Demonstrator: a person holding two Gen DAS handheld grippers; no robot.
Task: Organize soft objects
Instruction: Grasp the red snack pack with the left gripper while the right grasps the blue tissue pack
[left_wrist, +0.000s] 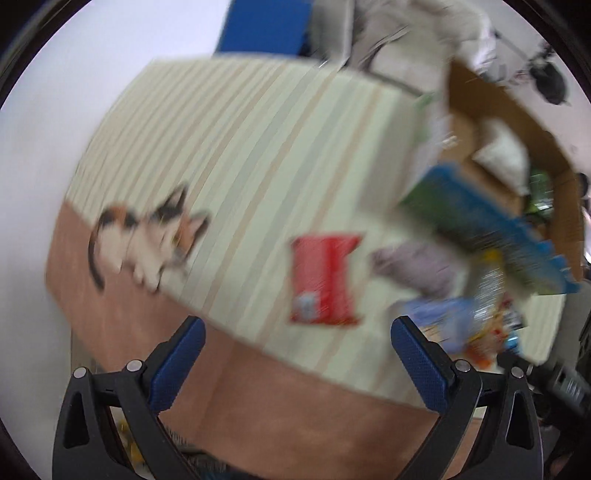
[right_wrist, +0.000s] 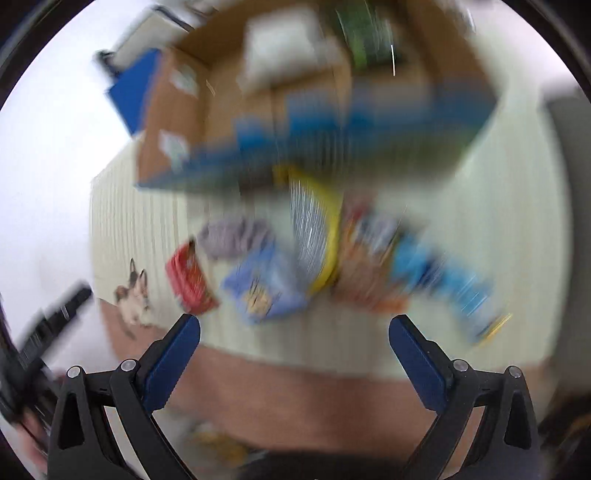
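Both views are motion-blurred. The left gripper (left_wrist: 295, 332) and right gripper (right_wrist: 294, 330) are spread wide, grasping nothing. On the striped surface (left_wrist: 229, 155), a red packet (left_wrist: 323, 280) lies at 12 o'clock from the left gripper; a cardboard box (left_wrist: 517, 122) stands at 2 o'clock.

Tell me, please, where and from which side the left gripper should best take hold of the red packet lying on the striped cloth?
Probably by its near short edge. The red packet lies flat on the striped cloth, lengthwise away from the open left gripper, with bare cloth on its left. A grey soft item sits close on its right, so come in low from the near side. Blur hides finer detail.
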